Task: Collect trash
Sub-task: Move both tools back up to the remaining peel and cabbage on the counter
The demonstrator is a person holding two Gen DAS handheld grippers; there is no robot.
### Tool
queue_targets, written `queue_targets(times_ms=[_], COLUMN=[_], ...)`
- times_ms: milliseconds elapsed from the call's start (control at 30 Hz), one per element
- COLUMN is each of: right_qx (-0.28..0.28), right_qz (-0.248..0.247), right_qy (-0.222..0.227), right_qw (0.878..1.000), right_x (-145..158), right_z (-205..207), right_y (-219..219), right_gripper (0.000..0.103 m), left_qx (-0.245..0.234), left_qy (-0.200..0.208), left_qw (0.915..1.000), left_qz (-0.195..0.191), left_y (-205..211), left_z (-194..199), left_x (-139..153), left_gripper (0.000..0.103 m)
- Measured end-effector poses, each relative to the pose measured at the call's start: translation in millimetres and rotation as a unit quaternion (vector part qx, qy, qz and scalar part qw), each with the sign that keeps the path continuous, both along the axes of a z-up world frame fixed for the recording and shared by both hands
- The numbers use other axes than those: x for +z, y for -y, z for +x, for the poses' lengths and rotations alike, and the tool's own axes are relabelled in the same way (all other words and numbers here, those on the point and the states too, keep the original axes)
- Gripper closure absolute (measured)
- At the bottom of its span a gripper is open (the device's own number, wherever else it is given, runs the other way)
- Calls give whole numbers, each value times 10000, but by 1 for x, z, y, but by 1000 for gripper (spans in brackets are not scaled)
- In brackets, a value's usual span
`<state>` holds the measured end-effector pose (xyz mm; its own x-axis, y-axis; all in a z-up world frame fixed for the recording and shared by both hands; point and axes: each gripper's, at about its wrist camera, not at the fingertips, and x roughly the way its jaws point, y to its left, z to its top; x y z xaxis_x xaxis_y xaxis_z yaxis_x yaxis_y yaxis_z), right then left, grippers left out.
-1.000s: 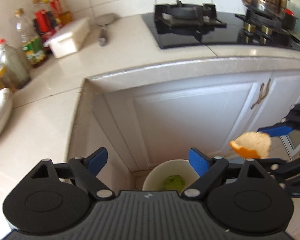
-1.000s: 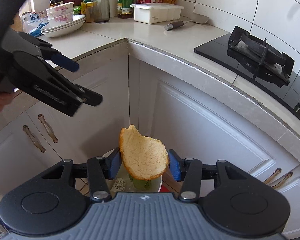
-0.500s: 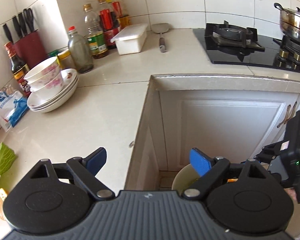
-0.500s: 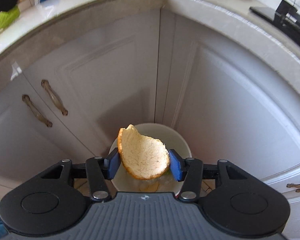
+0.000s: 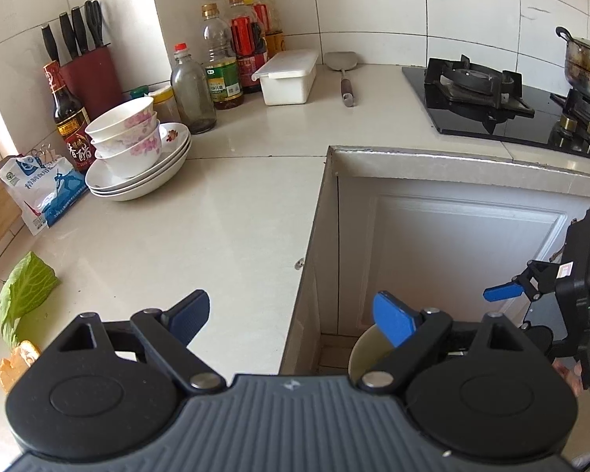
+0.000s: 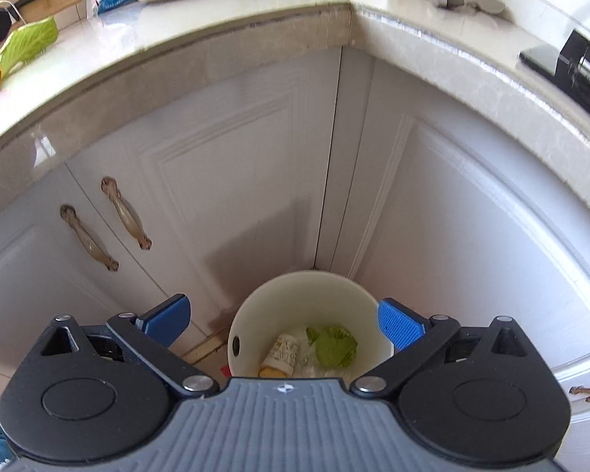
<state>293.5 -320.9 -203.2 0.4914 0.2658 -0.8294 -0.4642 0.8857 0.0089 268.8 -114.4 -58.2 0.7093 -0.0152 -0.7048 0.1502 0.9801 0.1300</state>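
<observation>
**Right hand-held gripper spread above the bin, nothing between its pads**

The desk runs in an L along the tiled wall, with white cabinet doors below it meeting at the corner. On the far right of the desk sits a black hob with a steel pot. At the far left stand a stack of bowls on plates, a row of bottles, a white box and a knife block.

The bin, a pale round tub, stands on the floor in the cabinet corner. It holds a green leaf scrap, a small labelled bottle and an orange bit at its near edge.

The right hand-held gripper hangs over the bin; its jaws have just been opening and now stand wide apart, empty. The left hand-held gripper is over the desk's edge, jaws also apart and empty.

On the near left of the desk lie a leaf and, just nearer, orange peel.
</observation>
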Motion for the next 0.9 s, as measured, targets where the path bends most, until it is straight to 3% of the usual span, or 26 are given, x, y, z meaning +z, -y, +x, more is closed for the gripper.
queue_targets(times_ms=[233, 433, 600, 900], right_qx=[412, 831, 1162, 1786], right_qz=[-156, 52, 238, 369], right_qy=[260, 499, 740, 981], right_qw=[9987, 9953, 9902, 9783], right_x=[37, 77, 102, 127], right_z=[-1, -3, -4, -2], right_y=[-24, -51, -83, -141], right_gripper=[0, 0, 0, 0], left_qx=[327, 920, 1544, 2645], left_qy=[55, 62, 43, 16], left_qw=[9994, 9955, 9874, 9634], left_qz=[59, 215, 353, 425], left_y=[-30, -70, -110, -174], left_z=[-6, -10, -17, -22], left_x=[6, 5, 2, -21], left_gripper=[12, 11, 10, 6])
